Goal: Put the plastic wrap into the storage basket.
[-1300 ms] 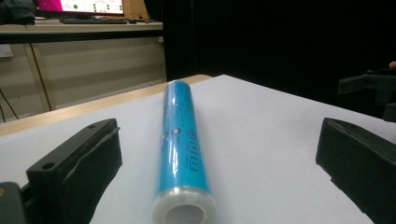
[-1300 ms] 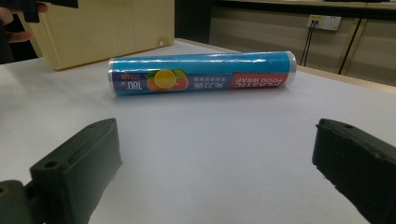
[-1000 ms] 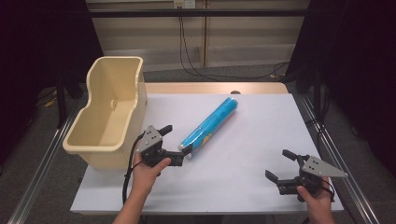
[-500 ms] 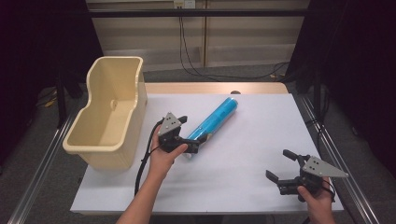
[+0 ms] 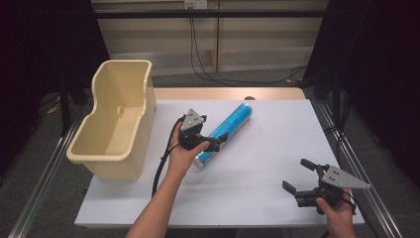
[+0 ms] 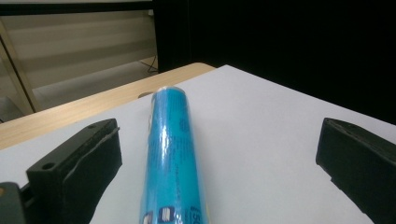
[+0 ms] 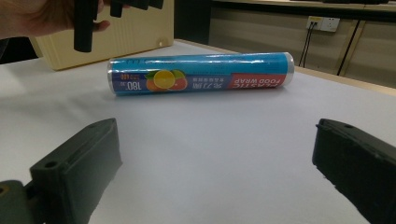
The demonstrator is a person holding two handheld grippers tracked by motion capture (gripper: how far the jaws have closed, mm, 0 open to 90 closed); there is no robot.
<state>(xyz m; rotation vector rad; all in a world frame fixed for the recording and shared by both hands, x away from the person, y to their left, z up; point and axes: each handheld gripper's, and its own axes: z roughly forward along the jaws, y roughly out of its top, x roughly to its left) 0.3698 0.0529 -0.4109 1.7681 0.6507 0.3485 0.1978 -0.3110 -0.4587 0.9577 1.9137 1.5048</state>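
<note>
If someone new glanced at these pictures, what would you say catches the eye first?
Most striking is the bright blue roll of plastic food wrap lying at the middle of the white table, with the open left gripper poised over its near end. Next, the big cream plastic bin at the table's left edge, and the open right gripper waiting near right.

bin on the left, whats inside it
The bin looks empty: its bare cream floor and inner walls show in the high view, with a small bump on the far wall. The near wall hides the floor strip just behind it.
</note>
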